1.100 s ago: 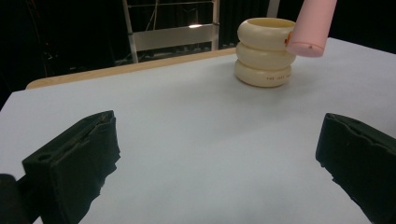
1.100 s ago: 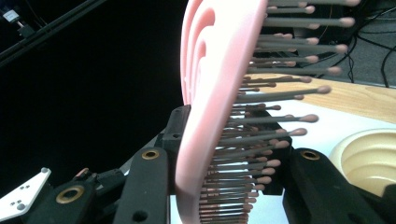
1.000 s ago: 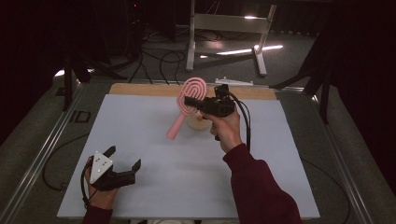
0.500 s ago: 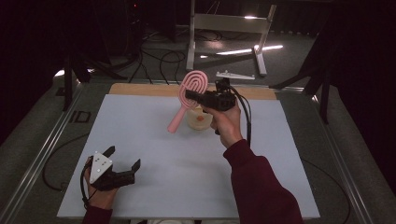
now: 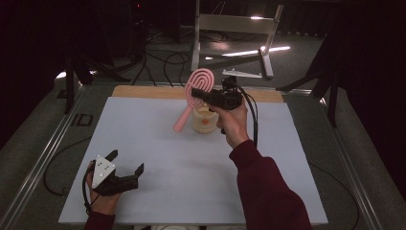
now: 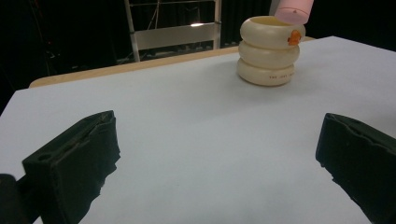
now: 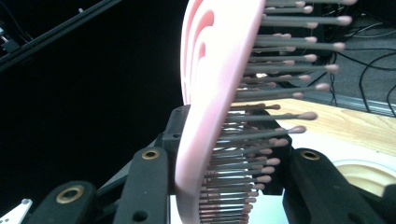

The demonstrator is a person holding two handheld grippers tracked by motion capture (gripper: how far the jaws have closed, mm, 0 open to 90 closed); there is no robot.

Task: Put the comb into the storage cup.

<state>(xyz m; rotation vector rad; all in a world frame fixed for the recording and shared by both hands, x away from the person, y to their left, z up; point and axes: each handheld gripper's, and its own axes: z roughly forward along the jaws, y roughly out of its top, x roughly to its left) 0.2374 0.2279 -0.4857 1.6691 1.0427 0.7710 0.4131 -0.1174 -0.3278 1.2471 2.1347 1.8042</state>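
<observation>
Two tongs are in play, one in each of the person's hands. Right tongs (image 5: 198,93), held up over the far middle of the tabletop (image 5: 158,139), are clamped on the head of one pink hairbrush (image 5: 194,93); its handle slants down toward the person's left and ends in the air just beside the rim of one cream holder (image 5: 205,120) shaped like three stacked rings. Left tongs (image 5: 125,163) rest low at the near left corner of the tabletop, jaws wide apart with nothing between them, well apart from the holder.

From above, the whole brush shows, along with the dark red sleeve (image 5: 268,191) on the right arm and one pale frame (image 5: 234,36) standing on the floor beyond the table. Looking along the right tongs, the brush's many bristles with rounded tips come close up, the pink back pressed against one jaw. Looking along the left tongs, the holder shows a small orange mark near its rim, with the handle's end above it.
</observation>
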